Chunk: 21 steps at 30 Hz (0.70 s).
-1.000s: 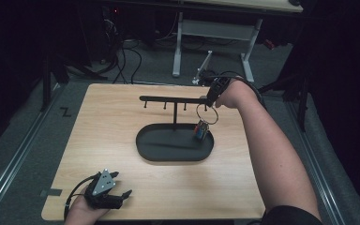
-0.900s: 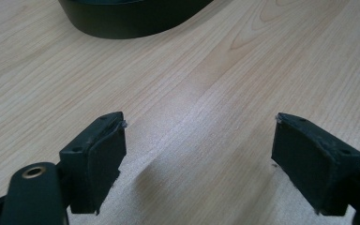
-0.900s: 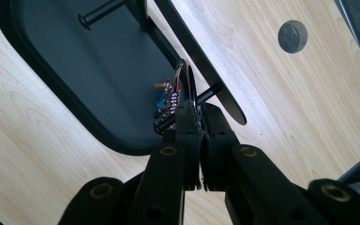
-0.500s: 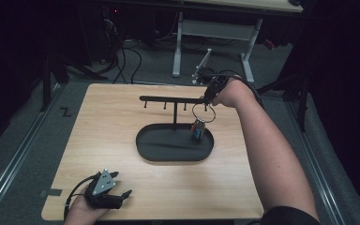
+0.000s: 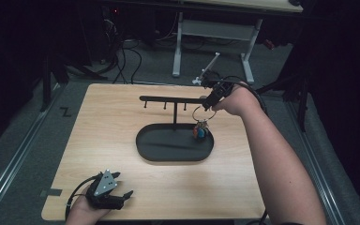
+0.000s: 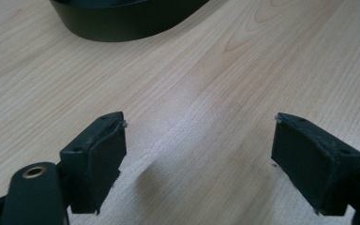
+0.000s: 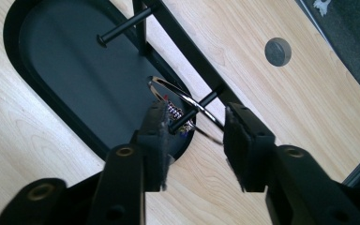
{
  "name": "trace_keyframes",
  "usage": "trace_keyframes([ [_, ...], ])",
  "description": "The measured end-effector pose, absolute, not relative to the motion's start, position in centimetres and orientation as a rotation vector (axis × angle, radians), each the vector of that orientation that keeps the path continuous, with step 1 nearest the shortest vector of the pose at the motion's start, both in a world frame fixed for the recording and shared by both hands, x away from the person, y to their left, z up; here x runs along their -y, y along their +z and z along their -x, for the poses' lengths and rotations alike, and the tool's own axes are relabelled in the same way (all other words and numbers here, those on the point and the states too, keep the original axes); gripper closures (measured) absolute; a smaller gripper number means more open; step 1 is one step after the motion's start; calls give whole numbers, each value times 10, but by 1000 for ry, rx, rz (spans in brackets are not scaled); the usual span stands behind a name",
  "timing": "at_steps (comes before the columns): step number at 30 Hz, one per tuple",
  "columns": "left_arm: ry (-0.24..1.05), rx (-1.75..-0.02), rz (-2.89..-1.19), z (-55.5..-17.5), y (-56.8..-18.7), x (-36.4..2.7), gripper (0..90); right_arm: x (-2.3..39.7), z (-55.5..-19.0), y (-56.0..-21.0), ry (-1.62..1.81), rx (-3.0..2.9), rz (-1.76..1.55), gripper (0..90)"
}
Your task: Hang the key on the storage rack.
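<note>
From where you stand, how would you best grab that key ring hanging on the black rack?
Probably by the thin metal ring itself, not the charm dangling under it. The ring hangs on a peg of the rack above the tray, so come from the peg's free end, pads either side of the wire, as the right hand-held gripper is placed.

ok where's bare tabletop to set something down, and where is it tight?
Free: the wide strip of table left of the oval tray, and the front band between the tray and the left gripper. Tight: the far right corner, where the right gripper works the key ring at the hook rack.
</note>
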<state>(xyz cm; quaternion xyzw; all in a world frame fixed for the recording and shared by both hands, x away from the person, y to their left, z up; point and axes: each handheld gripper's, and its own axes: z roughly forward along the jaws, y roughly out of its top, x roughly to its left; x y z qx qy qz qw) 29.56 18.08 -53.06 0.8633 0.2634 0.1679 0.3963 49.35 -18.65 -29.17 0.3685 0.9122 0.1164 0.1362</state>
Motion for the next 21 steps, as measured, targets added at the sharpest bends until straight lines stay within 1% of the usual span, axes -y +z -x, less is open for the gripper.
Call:
trace_keyframes([
  [2, 423, -663, -2193, -296, -530, -181, 185, 190, -490, -294, 351, -2630, -1071, 555],
  [3, 424, -660, -2193, -296, -530, -180, 185, 190, -490, -294, 351, -2630, -1071, 555],
  [6, 422, -654, -2195, -296, -530, -179, 185, 194, -485, -296, 382, -2613, -1077, 491],
  [12, 420, -640, -2196, -297, -530, -175, 185, 199, -477, -301, 403, -2601, -1091, 449],
  [13, 416, -638, -2199, -297, -530, -175, 185, 199, -474, -304, 409, -2592, -1095, 424],
  [14, 416, -638, -2199, -297, -530, -175, 185, 199, -474, -304, 409, -2592, -1095, 424],
  [19, 416, -638, -2198, -297, -530, -175, 184, 198, -467, -312, 465, -2544, -1104, 347],
  [20, 416, -639, -2199, -297, -530, -175, 185, 198, -464, -316, 493, -2522, -1097, 319],
  [21, 416, -639, -2199, -297, -530, -175, 184, 198, -464, -316, 493, -2522, -1097, 319],
])
